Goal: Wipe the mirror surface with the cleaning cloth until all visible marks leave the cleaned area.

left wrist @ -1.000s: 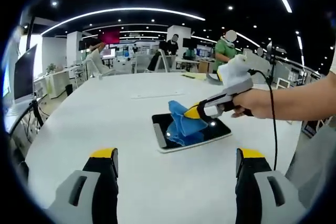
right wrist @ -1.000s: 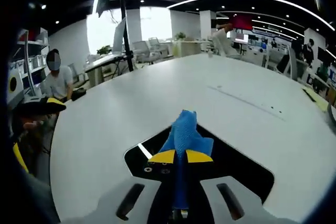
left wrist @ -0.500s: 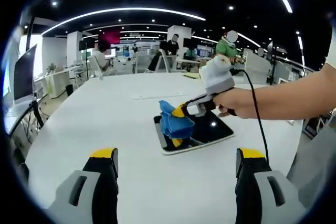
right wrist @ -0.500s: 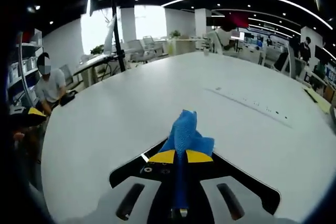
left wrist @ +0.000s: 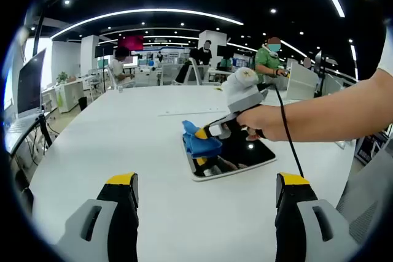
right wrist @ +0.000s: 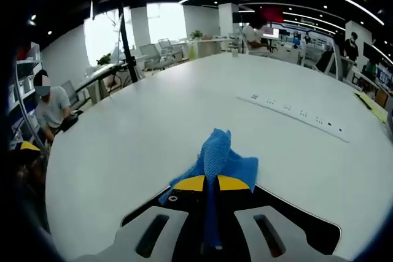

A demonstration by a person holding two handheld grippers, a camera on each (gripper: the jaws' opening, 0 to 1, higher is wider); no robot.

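Observation:
A dark rectangular mirror (left wrist: 245, 154) with a pale rim lies flat on the white table (left wrist: 123, 145). A blue cleaning cloth (left wrist: 198, 141) rests on the mirror's left end, and my right gripper (left wrist: 206, 133) is shut on it, held by a person's hand. In the right gripper view the cloth (right wrist: 218, 157) bunches up just past the yellow fingertips (right wrist: 190, 183) of the right gripper (right wrist: 210, 183), drooping over the mirror's (right wrist: 295, 222) far edge. My left gripper (left wrist: 206, 183) stands open near the table's front, well short of the mirror, with nothing between its jaws.
A long white power strip (right wrist: 295, 116) lies on the table beyond the mirror. A dark pole (right wrist: 126, 41) rises at the table's far side. People sit and stand at desks around the room (left wrist: 267, 59). Broad bare tabletop surrounds the mirror.
My right gripper has dragged the cloth across the mirror toward its left end, baring more dark glass on the right. The left gripper has held still.

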